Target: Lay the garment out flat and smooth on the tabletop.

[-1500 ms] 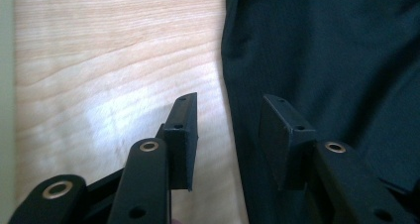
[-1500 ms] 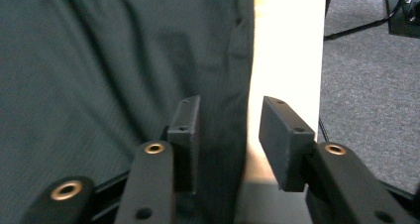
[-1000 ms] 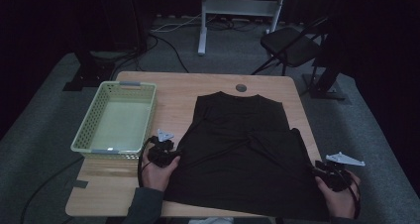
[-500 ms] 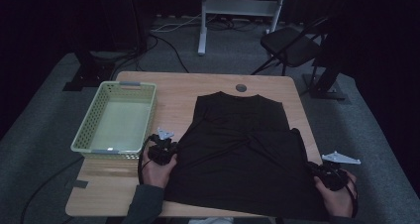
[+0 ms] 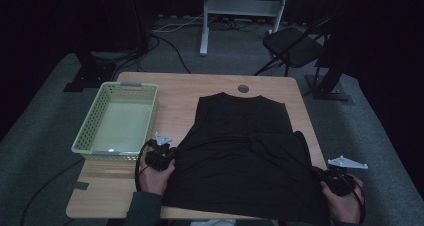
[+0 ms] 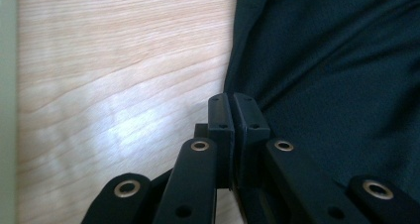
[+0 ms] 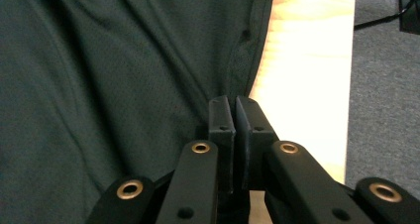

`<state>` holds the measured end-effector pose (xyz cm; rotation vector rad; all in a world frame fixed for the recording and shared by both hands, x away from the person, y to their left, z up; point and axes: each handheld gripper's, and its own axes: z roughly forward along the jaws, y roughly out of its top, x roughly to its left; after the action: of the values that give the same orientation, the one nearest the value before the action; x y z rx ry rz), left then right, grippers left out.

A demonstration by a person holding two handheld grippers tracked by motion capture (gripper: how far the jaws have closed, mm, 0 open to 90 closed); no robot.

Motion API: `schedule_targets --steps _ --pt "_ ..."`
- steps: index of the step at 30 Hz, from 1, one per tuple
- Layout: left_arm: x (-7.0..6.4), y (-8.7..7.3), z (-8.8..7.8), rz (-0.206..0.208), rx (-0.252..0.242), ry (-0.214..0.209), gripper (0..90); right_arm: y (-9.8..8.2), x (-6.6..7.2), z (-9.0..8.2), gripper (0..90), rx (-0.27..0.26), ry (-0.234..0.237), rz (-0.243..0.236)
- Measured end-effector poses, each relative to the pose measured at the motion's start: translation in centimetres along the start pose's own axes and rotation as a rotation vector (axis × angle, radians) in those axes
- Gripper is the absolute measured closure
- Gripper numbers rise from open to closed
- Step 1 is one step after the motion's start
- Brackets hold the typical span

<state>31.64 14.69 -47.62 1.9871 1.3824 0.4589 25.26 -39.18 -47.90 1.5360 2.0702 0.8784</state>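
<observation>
High view: black sleeveless mesh shirt (image 5: 240, 156) lies flat on the wooden bench (image 5: 175, 93); left gripper (image 5: 167, 156) and right gripper (image 5: 327, 178), jaws just closing, pinch its opposite side edges.

The high view is dim and grainy, with the room beyond the table (image 5: 210, 91) sunk in near-black. The gripper views are far brighter: a soft white sheen lies on the wood left of the left gripper (image 6: 232, 105), and the wood right of the right gripper (image 7: 234, 107) is washed out by glare. The nearest jaw links look soft.
</observation>
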Motion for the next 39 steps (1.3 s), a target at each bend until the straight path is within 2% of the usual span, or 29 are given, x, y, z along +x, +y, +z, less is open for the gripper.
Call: schedule_targets --steps 8,11,20,25,32,34,36,39 --pt "0.8 -1.4 -1.3 -0.034 -0.007 0.01 87.8 -1.0 -0.1 -1.0 87.1 0.007 -0.004 0.001" --pt "0.6 -2.2 -2.1 -0.039 -0.012 0.007 87.8 -1.3 -0.4 -1.3 87.2 0.005 -0.003 0.014" --pt "0.2 -3.4 -3.3 -0.036 0.006 0.0 87.7 -1.5 -0.6 -1.8 87.2 0.007 -0.007 0.011" --pt "0.4 -4.3 -3.9 -0.07 -0.019 0.013 87.9 -1.6 -0.1 -1.8 87.2 0.011 0.001 0.0" --pt "-0.1 -4.8 -4.4 -0.064 -0.014 0.005 87.5 -1.8 -0.3 -2.1 87.1 0.008 -0.005 0.005" --pt "-0.3 -4.8 -4.4 -0.067 -0.019 0.005 85.3 -1.8 -0.4 -2.3 87.2 0.008 -0.006 0.009" --pt "-0.2 -4.7 -4.2 -0.064 -0.031 0.001 78.4 -1.9 -0.4 -2.3 86.2 0.014 0.0 0.005" --pt "0.0 -4.1 -3.8 -0.054 -0.041 0.001 70.4 -1.7 -0.2 -2.1 76.4 0.015 -0.003 -0.001"
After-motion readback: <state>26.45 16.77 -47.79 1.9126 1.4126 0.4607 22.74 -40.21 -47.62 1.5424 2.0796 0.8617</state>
